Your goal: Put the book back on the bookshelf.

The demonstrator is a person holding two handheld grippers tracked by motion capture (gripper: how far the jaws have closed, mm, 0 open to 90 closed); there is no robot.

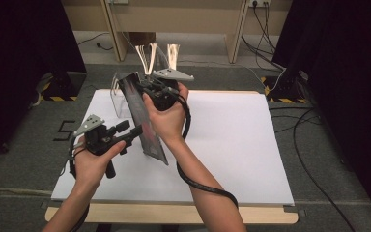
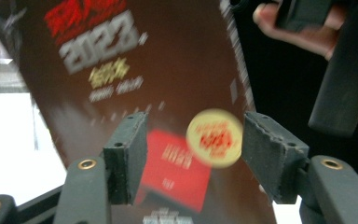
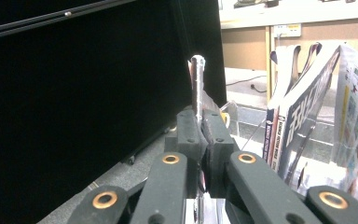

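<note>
One dark magazine, clamped edge-on in the right gripper; left gripper parted, its cover just beyond. The right gripper view adds three upright magazines beside its jaws.

High cam overhead, both claw cams close on magazine.

Magazine: tilted above the table, its lower corner near the sheet.
Right gripper: at the magazine's upper edge, jaws clamped on it.
Left gripper: left of the magazine, jaws apart, just beside its lower part.
Rack: behind the magazine, on the table's far left.
Other magazines: upright in the rack.
</note>
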